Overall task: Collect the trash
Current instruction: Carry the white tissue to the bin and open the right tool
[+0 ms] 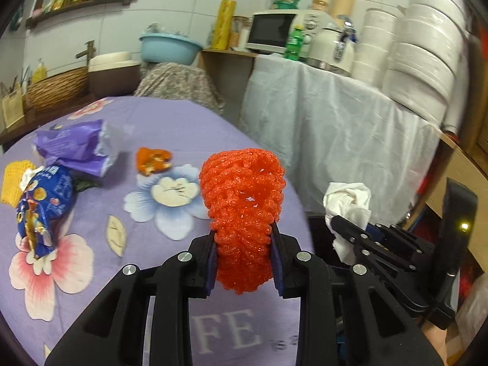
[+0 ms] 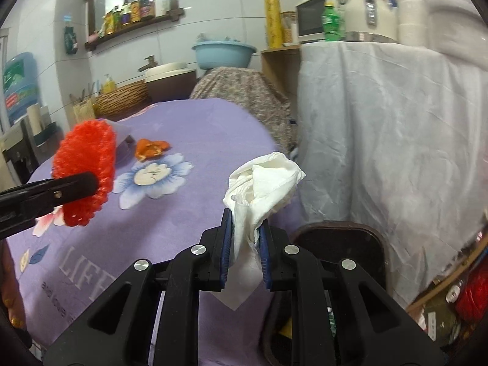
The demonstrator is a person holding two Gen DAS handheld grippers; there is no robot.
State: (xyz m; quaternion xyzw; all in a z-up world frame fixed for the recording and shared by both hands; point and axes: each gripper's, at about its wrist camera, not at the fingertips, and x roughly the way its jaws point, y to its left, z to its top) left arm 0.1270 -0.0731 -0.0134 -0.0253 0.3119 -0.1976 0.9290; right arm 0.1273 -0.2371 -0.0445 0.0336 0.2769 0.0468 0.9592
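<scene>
My left gripper (image 1: 244, 238) is shut on a red foam fruit net (image 1: 242, 201) and holds it above the purple flowered tablecloth (image 1: 170, 122). The net also shows in the right wrist view (image 2: 87, 167). My right gripper (image 2: 245, 228) is shut on a crumpled white tissue (image 2: 262, 183), held over the table's right edge beside a dark trash bin (image 2: 338, 244). The tissue also shows in the left wrist view (image 1: 347, 207). On the cloth lie an orange peel (image 1: 152, 160), a purple bag (image 1: 76, 146) and a blue snack packet (image 1: 42, 204).
A yellow knitted piece (image 1: 13, 183) lies at the table's left edge. A white-draped counter (image 2: 381, 122) with a microwave (image 1: 271, 32), green bottle (image 1: 294, 42) and kettle stands right. A wicker basket (image 1: 58, 88) and blue basin (image 1: 169, 48) sit behind.
</scene>
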